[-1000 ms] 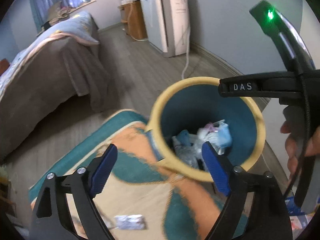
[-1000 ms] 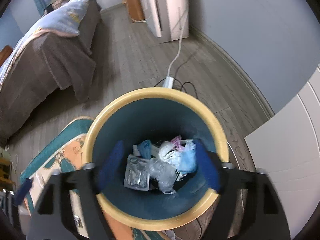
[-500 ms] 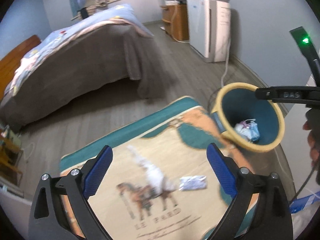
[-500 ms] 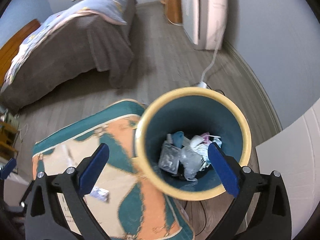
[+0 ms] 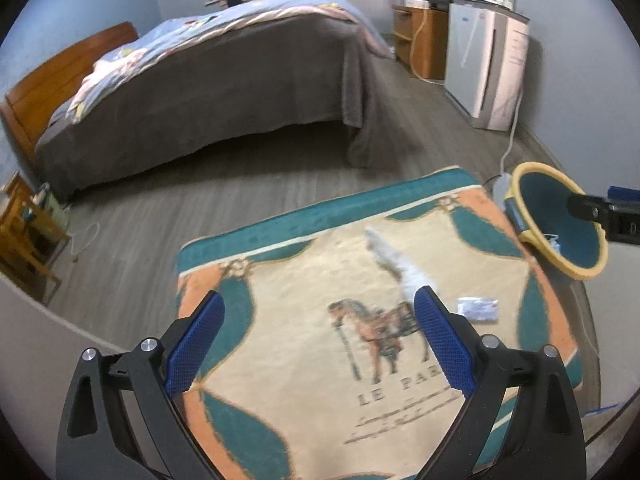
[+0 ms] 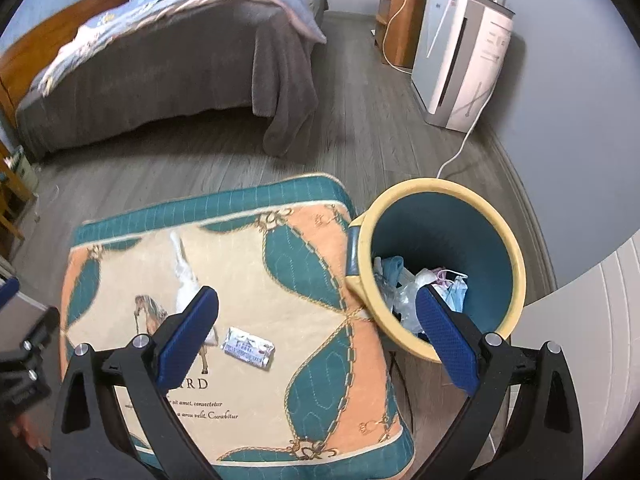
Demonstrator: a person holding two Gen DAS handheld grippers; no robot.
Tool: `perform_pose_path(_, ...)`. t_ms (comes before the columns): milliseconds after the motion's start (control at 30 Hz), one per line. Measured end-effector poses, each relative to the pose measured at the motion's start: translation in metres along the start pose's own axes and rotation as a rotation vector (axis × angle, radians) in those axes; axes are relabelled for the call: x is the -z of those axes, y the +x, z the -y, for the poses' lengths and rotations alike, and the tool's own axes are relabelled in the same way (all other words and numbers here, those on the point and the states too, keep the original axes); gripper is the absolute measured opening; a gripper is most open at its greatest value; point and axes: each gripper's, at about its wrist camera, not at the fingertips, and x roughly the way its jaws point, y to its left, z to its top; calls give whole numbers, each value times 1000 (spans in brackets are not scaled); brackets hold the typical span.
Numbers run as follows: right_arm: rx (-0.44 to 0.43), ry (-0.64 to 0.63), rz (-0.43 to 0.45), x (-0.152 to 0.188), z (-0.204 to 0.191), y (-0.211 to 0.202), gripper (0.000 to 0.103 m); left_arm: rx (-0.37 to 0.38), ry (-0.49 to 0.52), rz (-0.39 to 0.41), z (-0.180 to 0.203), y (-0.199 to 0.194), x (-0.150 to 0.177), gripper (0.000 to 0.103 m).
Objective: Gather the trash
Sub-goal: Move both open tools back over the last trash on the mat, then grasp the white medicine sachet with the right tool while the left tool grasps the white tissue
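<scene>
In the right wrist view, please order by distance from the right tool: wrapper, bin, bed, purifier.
From the right tool:
1. Wrapper, on the rug, between its fingers.
2. Bin, right, beside the rug.
3. Bed, upper left, and purifier, upper right: too close to call.

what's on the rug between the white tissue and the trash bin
A small silvery wrapper lies on the rug, between the white tissue and the trash bin; otherwise bare rug. The right wrist view shows it best.
</scene>
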Motion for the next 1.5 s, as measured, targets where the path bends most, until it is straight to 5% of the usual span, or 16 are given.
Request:
perform_pose_path(367, -40, -212, -25, 15, -68, 39, 97, -15, -45, -44, -36, 20, 9, 95)
perform_pose_path(567, -51, -323, -125, 34, -92, 74, 97, -34, -24, -76, -39, 35, 10, 95)
perform_pose_path(967, -63, -451, -315, 65, -83, 132, 82, -4, -12, -113, -26, 47, 8, 95)
perform_pose_path(1067, -84, -487, -338, 71, -86, 139, 68, 1, -13, -127, -20, 52, 8, 95)
perform_pose_path(1200, -103, -522, -360, 72, -90, 140, 24, 4, 16, -144, -9, 59, 10, 95)
perform_pose_path(1300, -106, -531, -376, 68, -92, 132, 23, 16, 32, -154, -1, 62, 12, 95)
perform_pose_path(1500, -102, -422, -272, 31, -64, 99, 23, 14, 45, -163, 20, 74, 15, 95)
